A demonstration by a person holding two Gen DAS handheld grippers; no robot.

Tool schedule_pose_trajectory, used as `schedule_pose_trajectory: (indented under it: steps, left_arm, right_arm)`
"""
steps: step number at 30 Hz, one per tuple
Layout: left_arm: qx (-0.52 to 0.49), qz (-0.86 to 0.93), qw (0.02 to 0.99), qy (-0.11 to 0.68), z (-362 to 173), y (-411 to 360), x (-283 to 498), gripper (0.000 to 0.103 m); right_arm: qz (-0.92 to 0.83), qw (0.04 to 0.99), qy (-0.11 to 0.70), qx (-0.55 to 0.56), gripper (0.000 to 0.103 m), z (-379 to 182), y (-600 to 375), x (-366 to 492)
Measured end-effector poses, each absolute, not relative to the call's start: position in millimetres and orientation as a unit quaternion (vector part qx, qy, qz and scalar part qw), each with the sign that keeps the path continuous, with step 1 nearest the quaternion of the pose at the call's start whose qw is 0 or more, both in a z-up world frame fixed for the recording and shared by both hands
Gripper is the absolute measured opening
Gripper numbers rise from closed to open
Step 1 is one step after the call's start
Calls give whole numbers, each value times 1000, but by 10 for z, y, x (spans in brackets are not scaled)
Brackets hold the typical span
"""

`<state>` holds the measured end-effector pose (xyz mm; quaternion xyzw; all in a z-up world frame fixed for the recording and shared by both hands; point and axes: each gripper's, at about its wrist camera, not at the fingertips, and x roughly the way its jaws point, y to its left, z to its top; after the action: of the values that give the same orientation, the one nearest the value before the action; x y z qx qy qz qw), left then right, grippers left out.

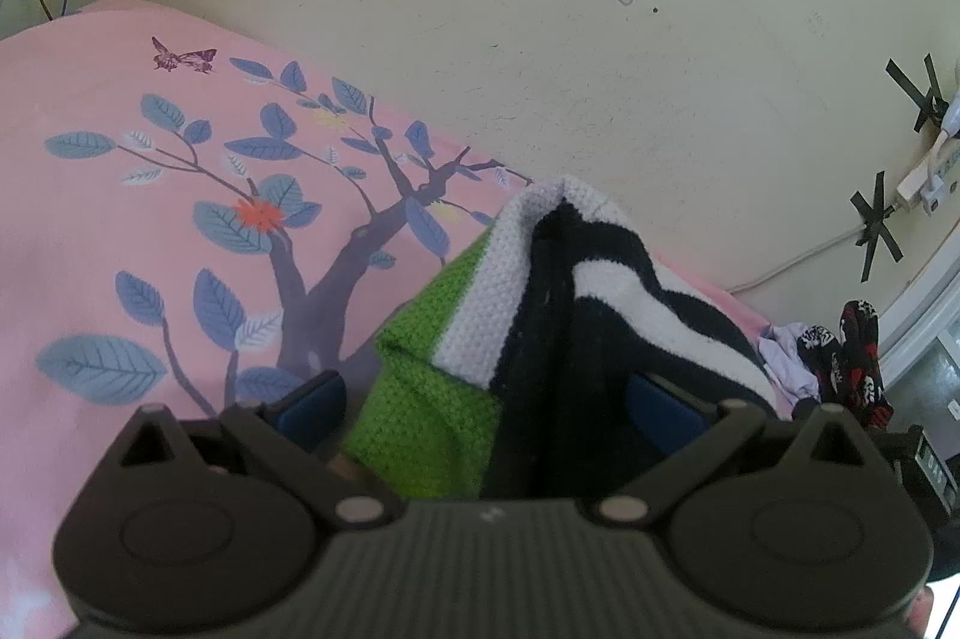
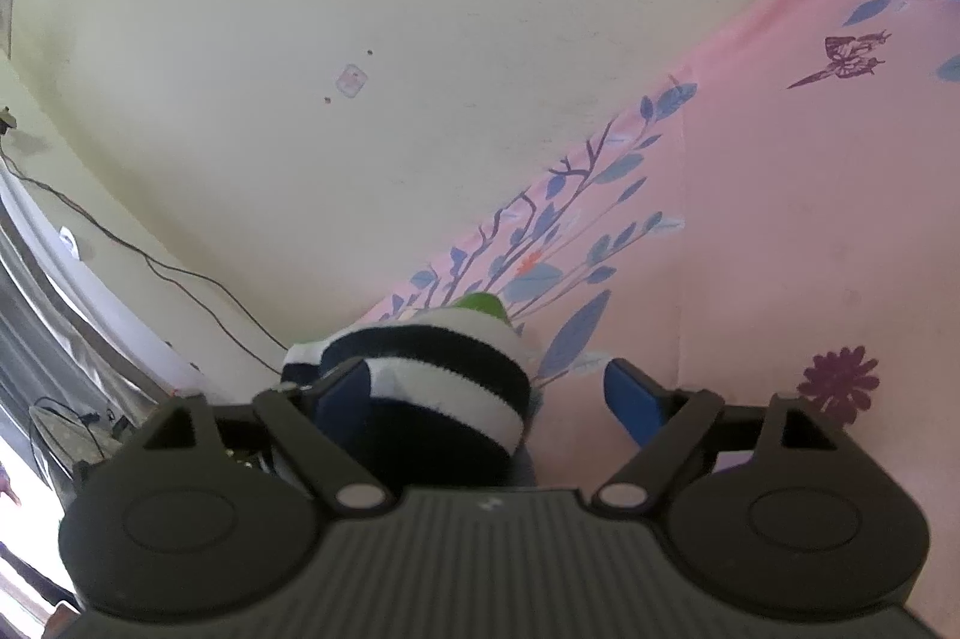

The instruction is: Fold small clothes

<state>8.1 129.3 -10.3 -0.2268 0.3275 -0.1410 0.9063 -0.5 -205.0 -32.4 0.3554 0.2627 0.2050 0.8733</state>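
Our left gripper (image 1: 486, 414) stands with its 2 blue-padded fingers (image 1: 312, 402) spread wide. The knitted sock with green, white and black bands (image 1: 480, 339) sits bunched between them, yet we see a gap on the left side, and the right pad is half hidden behind the black folds, so we judge nothing is pinched. Our right gripper (image 2: 489, 396) is likewise spread: its left pad (image 2: 342, 393) lies against the black-and-white striped end of the same sock (image 2: 444, 381), while its right pad stands clear over the pink bedsheet printed with blue leaves and a purple tree (image 2: 780, 231).

The sock rests on that sheet, close to the cream wall (image 1: 480, 9), humped up rather than flat, with its green part toward the left and its stripes toward the right. Farther right lies a heap of other small clothes, pale lilac and black with red and white print (image 1: 840, 351).

We judge the sock light, soft and floppy: it will sag and unroll once lifted, and the coarse knit should grip well against the pads without slipping. Nothing here is fragile. We would take hold at the 2 ends, the green part on the left and the striped cuff on the right, pinching through both layers near the edge so the fold stays together.
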Motion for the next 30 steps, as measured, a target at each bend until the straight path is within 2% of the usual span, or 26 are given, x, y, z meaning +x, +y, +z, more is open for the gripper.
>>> schedule_pose_trajectory:
  steps: [10,30]
  left_arm:
    - [-227,-141,906,327,-104,1291,80,103]
    - [-227,-141,906,327,-103,1285,80,103]
  right_arm:
    - [211,874,264,349,83,-296,-2057,-22]
    - [210,874,264,350,84,-289,-2045,-21]
